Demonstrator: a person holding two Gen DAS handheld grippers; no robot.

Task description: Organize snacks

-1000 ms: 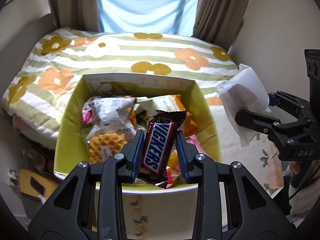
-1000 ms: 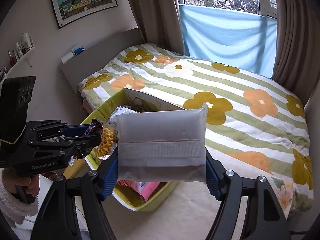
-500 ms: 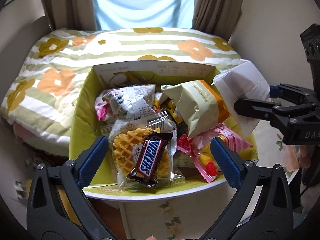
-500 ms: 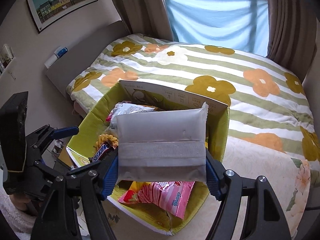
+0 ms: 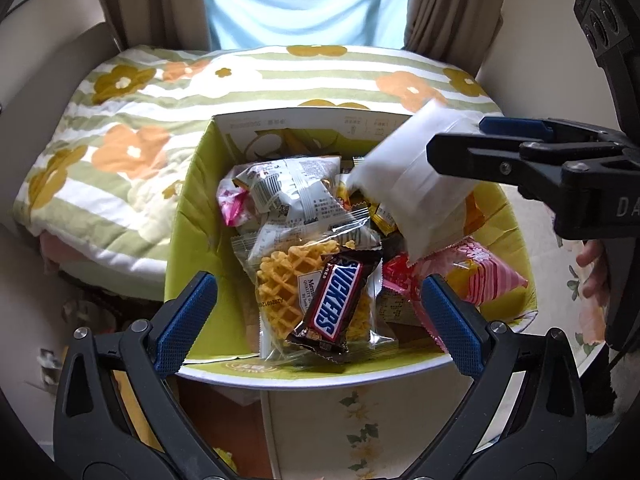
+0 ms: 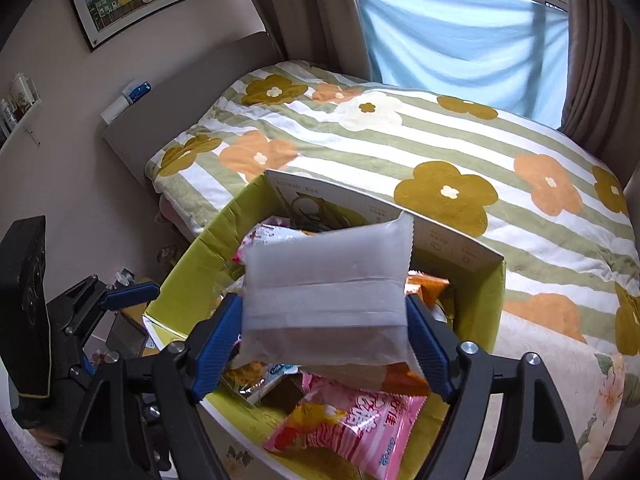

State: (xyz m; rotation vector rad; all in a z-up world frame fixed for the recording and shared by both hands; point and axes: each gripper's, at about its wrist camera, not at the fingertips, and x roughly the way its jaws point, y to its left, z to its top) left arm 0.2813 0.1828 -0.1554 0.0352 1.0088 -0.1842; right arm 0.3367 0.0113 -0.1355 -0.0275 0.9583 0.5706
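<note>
A yellow-green cardboard box (image 5: pixel 188 220) holds several snack packs. A Snickers bar (image 5: pixel 334 306) lies free on a clear waffle pack (image 5: pixel 284 280) near the box's front wall. My left gripper (image 5: pixel 318 284) hangs open and empty above them, its pads wide apart. A white packet (image 6: pixel 326 280) sits between the pads of my right gripper (image 6: pixel 323 300), whose jaws are opening. In the left wrist view the white packet (image 5: pixel 412 184) is blurred and tilted, its lower corner down among the snacks. A pink striped pack (image 6: pixel 352 420) lies beneath it.
The box stands on a table with a floral cloth (image 5: pixel 360 420), against a bed with a striped flowered cover (image 6: pixel 440 140). Curtains and a blue sheet hang behind. A hand (image 5: pixel 592 256) shows at the right edge. Clutter lies on the floor at left.
The left gripper opened and dropped the Snickers bar onto the waffle pack. The right gripper carried the white packet over the box, and the packet now slips loose downward.
</note>
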